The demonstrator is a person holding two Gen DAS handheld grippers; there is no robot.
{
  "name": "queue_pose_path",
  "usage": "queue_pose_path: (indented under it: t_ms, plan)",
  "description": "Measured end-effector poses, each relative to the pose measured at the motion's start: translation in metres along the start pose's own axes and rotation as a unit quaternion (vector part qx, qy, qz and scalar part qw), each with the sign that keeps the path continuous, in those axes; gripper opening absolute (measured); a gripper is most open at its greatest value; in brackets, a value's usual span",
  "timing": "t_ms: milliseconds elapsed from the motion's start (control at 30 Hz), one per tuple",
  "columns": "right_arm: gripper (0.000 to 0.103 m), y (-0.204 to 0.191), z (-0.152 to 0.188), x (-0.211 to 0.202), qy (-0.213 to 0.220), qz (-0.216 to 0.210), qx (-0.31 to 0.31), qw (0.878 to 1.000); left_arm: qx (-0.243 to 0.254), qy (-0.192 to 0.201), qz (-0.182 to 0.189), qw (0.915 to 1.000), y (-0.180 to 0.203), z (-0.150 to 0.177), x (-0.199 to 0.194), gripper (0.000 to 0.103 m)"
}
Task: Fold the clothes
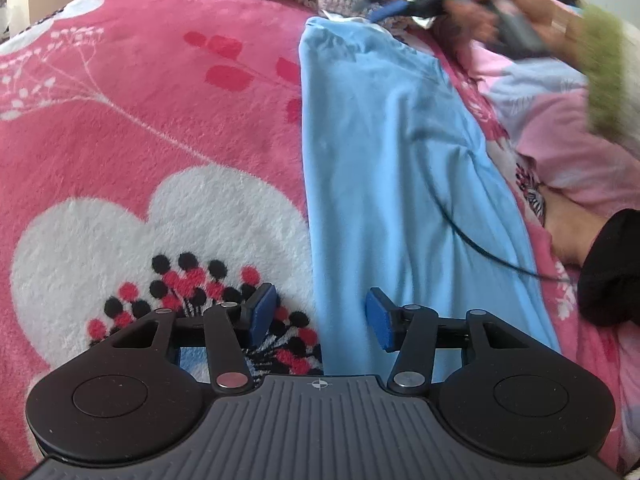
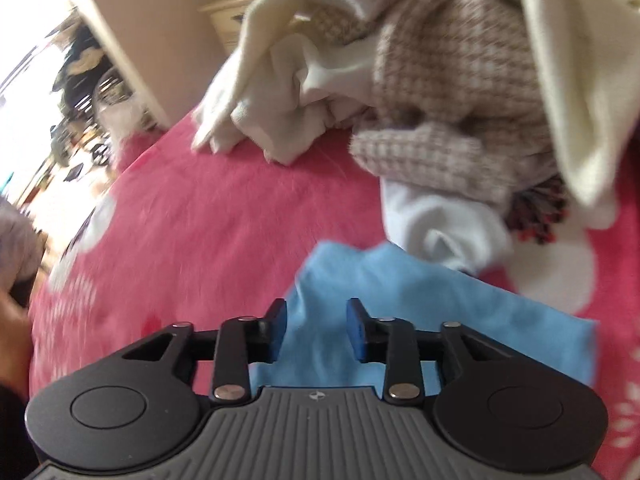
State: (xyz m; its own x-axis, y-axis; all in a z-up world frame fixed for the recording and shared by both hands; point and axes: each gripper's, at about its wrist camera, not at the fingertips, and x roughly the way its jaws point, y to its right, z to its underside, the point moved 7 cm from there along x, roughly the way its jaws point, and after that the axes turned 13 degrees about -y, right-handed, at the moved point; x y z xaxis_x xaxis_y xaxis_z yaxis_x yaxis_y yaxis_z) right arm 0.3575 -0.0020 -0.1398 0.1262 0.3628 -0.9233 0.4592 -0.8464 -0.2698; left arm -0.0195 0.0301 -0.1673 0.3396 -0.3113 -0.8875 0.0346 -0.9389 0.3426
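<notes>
A light blue garment [image 1: 392,152] lies in a long folded strip on the pink flowered blanket [image 1: 160,80]. My left gripper [image 1: 322,316] hovers open over the strip's near left edge, one pad above the blanket and the other above the blue cloth. In the right wrist view my right gripper [image 2: 318,330] stands open just over the far end of the blue garment [image 2: 400,292], its pads not pressing on it. In the left wrist view the right gripper [image 1: 408,4] shows as a blur in a hand at the far end of the strip.
A pile of clothes lies at the far end: a brown checked knit [image 2: 452,80], white garments [image 2: 280,120] and a cream cloth [image 2: 572,80]. A black cable [image 1: 460,224] trails over the blue strip. A foot [image 1: 572,232] and a green fuzzy sleeve [image 1: 604,68] are at the right.
</notes>
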Motion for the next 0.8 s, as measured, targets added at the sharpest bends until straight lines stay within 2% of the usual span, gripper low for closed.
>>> queue_pose_path:
  t_ms: [67, 133, 233, 300, 333, 367, 433, 600, 700, 800]
  plan:
    - [0.039, -0.01, -0.012, 0.023, -0.015, 0.013, 0.02, 1.0, -0.002, -0.001, 0.005, 1.0, -0.001, -0.001, 0.0, 0.05]
    - [0.039, -0.017, -0.019, 0.043, -0.032, 0.046, 0.032, 0.998, -0.002, -0.003, 0.009, 1.0, -0.002, -0.001, 0.0, 0.05]
    - [0.039, -0.021, -0.024, 0.065, -0.045, 0.099, 0.035, 0.993, -0.002, 0.0, 0.016, 0.9999, -0.003, 0.002, -0.001, 0.05]
    - [0.038, -0.02, -0.022, 0.072, -0.044, 0.111, 0.038, 0.992, -0.002, 0.003, 0.019, 0.9998, -0.004, 0.003, -0.002, 0.05]
    - [0.029, -0.018, -0.021, 0.07, -0.037, 0.115, 0.045, 0.992, -0.002, 0.005, 0.02, 0.9998, -0.005, 0.004, -0.002, 0.05]
    - [0.012, -0.015, -0.02, 0.068, -0.03, 0.119, 0.051, 0.991, 0.0, 0.006, 0.019, 0.9998, -0.005, 0.005, -0.002, 0.049]
    - [0.004, -0.007, -0.019, 0.059, -0.008, 0.11, 0.075, 0.991, 0.003, 0.007, 0.019, 0.9998, -0.007, 0.007, -0.003, 0.046]
    - [0.004, -0.005, -0.018, 0.05, 0.043, 0.09, 0.07, 0.993, 0.003, 0.006, 0.021, 0.9998, -0.009, 0.009, -0.003, 0.044]
    - [0.007, -0.002, -0.016, 0.062, 0.036, 0.065, 0.082, 0.994, 0.008, 0.005, 0.017, 0.9998, -0.007, 0.008, -0.001, 0.044]
    - [0.015, 0.006, -0.013, 0.048, 0.047, 0.047, 0.094, 0.993, 0.01, 0.003, 0.019, 0.9998, -0.007, 0.006, 0.0, 0.044]
